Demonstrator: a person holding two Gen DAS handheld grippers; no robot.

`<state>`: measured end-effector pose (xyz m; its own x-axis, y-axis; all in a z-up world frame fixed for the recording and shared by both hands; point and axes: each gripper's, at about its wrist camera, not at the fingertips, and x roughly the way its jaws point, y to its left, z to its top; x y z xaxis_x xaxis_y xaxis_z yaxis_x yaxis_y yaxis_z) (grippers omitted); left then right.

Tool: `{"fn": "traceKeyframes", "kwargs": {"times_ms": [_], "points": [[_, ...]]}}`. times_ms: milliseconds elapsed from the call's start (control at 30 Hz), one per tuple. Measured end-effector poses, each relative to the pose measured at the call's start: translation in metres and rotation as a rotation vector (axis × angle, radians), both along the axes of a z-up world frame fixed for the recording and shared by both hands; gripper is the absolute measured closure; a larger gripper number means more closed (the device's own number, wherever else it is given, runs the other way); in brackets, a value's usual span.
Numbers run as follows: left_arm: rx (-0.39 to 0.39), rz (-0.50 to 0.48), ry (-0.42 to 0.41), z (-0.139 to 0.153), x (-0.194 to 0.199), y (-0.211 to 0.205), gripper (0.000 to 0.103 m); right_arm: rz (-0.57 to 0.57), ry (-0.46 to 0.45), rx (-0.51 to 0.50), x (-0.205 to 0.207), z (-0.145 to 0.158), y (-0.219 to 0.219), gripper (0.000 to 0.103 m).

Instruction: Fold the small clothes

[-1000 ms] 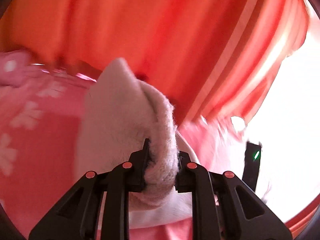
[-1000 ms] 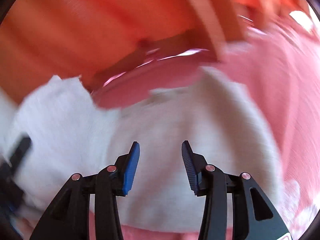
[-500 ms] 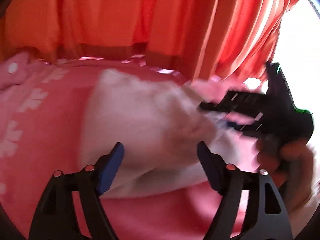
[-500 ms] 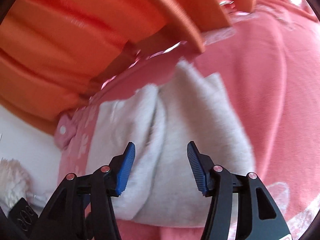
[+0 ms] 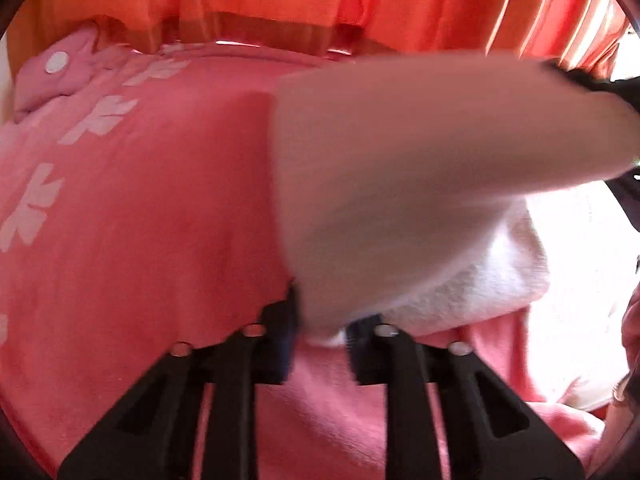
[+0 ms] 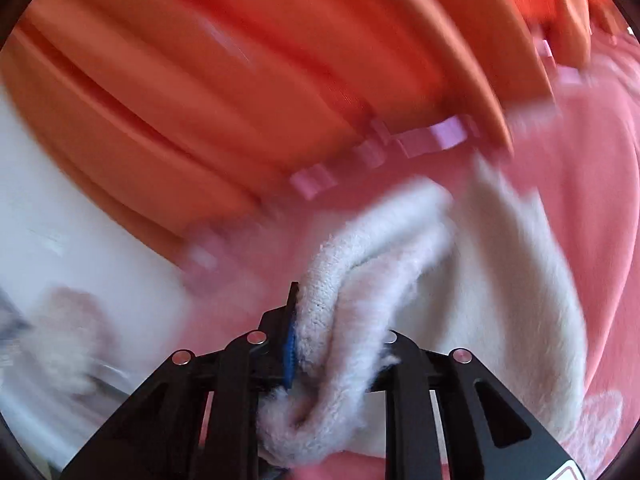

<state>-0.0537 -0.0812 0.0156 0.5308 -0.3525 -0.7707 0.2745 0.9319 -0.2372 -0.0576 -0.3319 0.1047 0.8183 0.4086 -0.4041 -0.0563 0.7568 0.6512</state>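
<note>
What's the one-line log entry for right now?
stage: fold underway | left gripper: shut on white garment | right gripper: shut on white garment | surface: pink blanket

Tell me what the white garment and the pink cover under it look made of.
White garment: looks like fluffy fleece or terry knit, matte; the looped, fuzzy pile along its pinched edge shows this. Pink cover: seems a soft, short-napped towel-like cloth, matte, with pale flower prints; blur leaves the weave uncertain.

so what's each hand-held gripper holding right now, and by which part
Both grip the same white fleecy garment. The right hand-held gripper pinches a bunched, folded edge; the left hand-held gripper clamps a lower corner, with the cloth lifted off the pink blanket.
</note>
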Motion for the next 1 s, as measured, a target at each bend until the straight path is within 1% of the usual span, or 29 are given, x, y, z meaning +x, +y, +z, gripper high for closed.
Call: {"fn": "traceKeyframes", "kwargs": {"times_ms": [33,100,133,167,200,233,267,300,333,367,400,433,467,500,533,567,600,633,667,700,733,767,800,833,867,900,933,967,1000], "points": [[-0.004,-0.012,0.008,0.0,0.0,-0.002,0.09,-0.043,0.047,-0.034,-0.003,-0.004,-0.013,0.085],[0.016,-0.027,0.012,-0.002,0.001,-0.01,0.091,-0.081,0.226,-0.059,0.008,-0.037,-0.033,0.085],[0.028,-0.031,0.018,-0.005,0.002,-0.014,0.091,-0.102,0.41,-0.089,0.019,-0.073,-0.042,0.084],[0.035,-0.035,0.027,-0.01,0.004,-0.018,0.091,-0.102,0.504,-0.116,0.024,-0.094,-0.044,0.084],[0.039,-0.037,0.036,-0.014,0.002,-0.022,0.091,-0.092,0.517,-0.121,0.025,-0.105,-0.044,0.083],[0.048,-0.033,0.029,-0.014,-0.001,-0.024,0.091,-0.094,0.485,-0.107,0.022,-0.1,-0.044,0.082],[0.058,-0.03,0.023,-0.013,-0.002,-0.025,0.091,-0.104,0.46,-0.096,0.018,-0.095,-0.044,0.077],[0.061,-0.031,0.023,-0.01,-0.004,-0.026,0.091,-0.136,0.441,-0.1,0.012,-0.089,-0.045,0.074],[0.057,-0.035,0.024,-0.007,-0.006,-0.025,0.089,-0.164,0.437,-0.114,0.008,-0.085,-0.047,0.071],[0.051,-0.039,0.024,-0.002,-0.007,-0.023,0.089,-0.211,0.42,-0.151,0.001,-0.074,-0.047,0.065],[0.042,-0.046,0.017,0.007,-0.011,-0.02,0.089,-0.261,0.377,-0.189,-0.006,-0.062,-0.048,0.065],[0.031,-0.056,0.009,0.014,-0.014,-0.017,0.089,-0.285,0.343,-0.206,-0.009,-0.055,-0.052,0.064],[0.017,-0.075,0.001,0.023,-0.018,-0.015,0.088,-0.294,0.308,-0.215,-0.012,-0.046,-0.056,0.059],[0.0,-0.093,-0.007,0.032,-0.022,-0.012,0.088,-0.284,0.295,-0.208,-0.009,-0.042,-0.059,0.057],[-0.016,-0.101,-0.017,0.039,-0.022,-0.009,0.081,-0.264,0.295,-0.195,-0.001,-0.04,-0.06,0.055],[-0.033,-0.102,-0.029,0.047,-0.023,-0.007,0.07,-0.22,0.312,-0.19,0.014,-0.042,-0.058,0.055],[-0.051,-0.101,-0.038,0.054,-0.022,-0.006,0.066,-0.191,0.324,-0.198,0.021,-0.046,-0.057,0.055],[-0.071,-0.102,-0.043,0.058,-0.02,-0.006,0.064,-0.137,0.349,-0.222,0.038,-0.053,-0.051,0.055],[-0.093,-0.106,-0.046,0.061,-0.017,-0.007,0.063,-0.11,0.367,-0.245,0.044,-0.058,-0.053,0.055],[-0.099,-0.106,-0.043,0.059,-0.012,-0.011,0.063,-0.074,0.403,-0.284,0.058,-0.07,-0.046,0.055],[-0.087,-0.107,-0.035,0.054,-0.007,-0.015,0.063,-0.05,0.427,-0.309,0.063,-0.075,-0.042,0.061],[-0.06,-0.106,-0.02,0.045,0.0,-0.02,0.064,-0.018,0.45,-0.335,0.073,-0.083,-0.038,0.09],[-0.023,-0.101,0.013,0.032,0.007,-0.027,0.064,0.008,0.437,-0.324,0.077,-0.08,-0.036,0.093],[-0.006,-0.096,0.026,0.026,0.009,-0.028,0.066,0.013,0.404,-0.309,0.075,-0.071,-0.037,0.094],[0.009,-0.086,0.032,0.02,0.011,-0.03,0.067,0.02,0.312,-0.267,0.068,-0.049,-0.041,0.095],[0.016,-0.09,0.026,0.018,0.01,-0.03,0.067,0.024,0.244,-0.224,0.06,-0.032,-0.046,0.095],[0.025,-0.099,0.019,0.017,0.008,-0.03,0.068,0.02,0.196,-0.19,0.053,-0.021,-0.053,0.095],[0.029,-0.105,0.015,0.017,0.008,-0.03,0.069,-0.001,0.175,-0.175,0.051,-0.021,-0.063,0.096],[0.037,-0.116,0.012,0.016,0.007,-0.031,0.069,-0.013,0.214,-0.192,0.057,-0.032,-0.066,0.096]]}}
